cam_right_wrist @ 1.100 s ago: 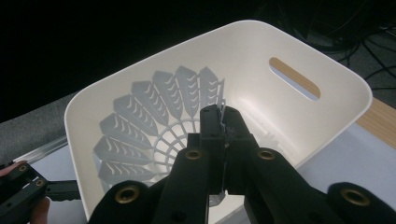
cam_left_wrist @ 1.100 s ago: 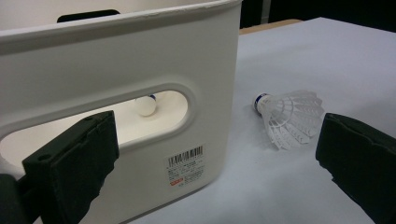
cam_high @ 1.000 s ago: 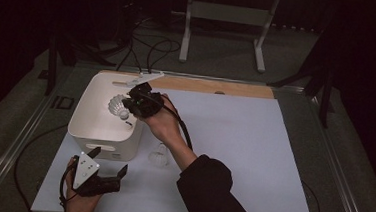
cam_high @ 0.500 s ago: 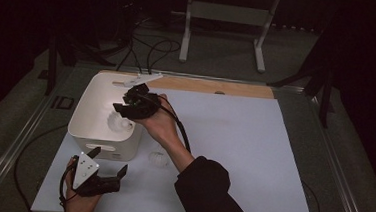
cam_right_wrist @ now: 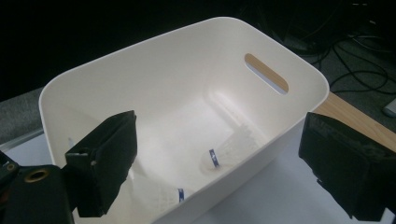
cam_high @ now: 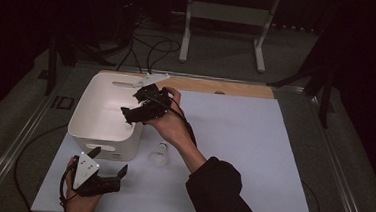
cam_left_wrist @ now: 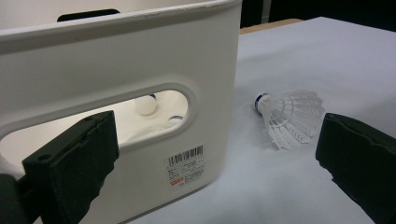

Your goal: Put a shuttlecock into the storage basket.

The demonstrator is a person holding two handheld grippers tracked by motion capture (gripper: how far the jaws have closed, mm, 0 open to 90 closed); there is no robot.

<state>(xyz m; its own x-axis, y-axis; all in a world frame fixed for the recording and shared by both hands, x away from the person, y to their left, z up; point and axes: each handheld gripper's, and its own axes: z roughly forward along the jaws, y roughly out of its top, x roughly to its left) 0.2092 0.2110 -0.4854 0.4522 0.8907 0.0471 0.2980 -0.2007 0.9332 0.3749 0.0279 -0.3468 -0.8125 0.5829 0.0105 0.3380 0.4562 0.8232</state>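
The right gripper (cam_high: 134, 111) is hovering over the near right corner of the white bin (cam_high: 94, 124), its jaws spread wide and holding nothing. In the right gripper view the jaws are framing the bin's (cam_right_wrist: 140, 60) open top, and two shuttlecocks are lying inside on the floor: one (cam_right_wrist: 229, 151) near the middle with its cork pointing toward the camera, another (cam_right_wrist: 159, 198) close to the near wall, partly hidden by the rim. The right hand (cam_high: 172, 125) is gripping the tool from behind, with the dark sleeve (cam_high: 220, 193) reaching in from the bottom edge.

The left gripper (cam_high: 102, 176) is resting low on the white table (cam_high: 252, 160) in front of the bin, its jaws also wide apart and empty, with the left hand (cam_high: 76, 201) under its grey plate. In the left gripper view the jaws are bracketing the bin's (cam_left_wrist: 116, 51) front wall, with its handle slot and barcode sticker (cam_left_wrist: 186, 164), and a third shuttlecock (cam_left_wrist: 289, 116) is lying on its side on the table (cam_left_wrist: 327, 51) just beside the bin, cork toward the bin. From the high view this shuttlecock (cam_high: 158, 154) is sitting between the bin's right corner and the right forearm, apart from both grippers. Through the handle slot, corks of the shuttlecocks inside are showing.
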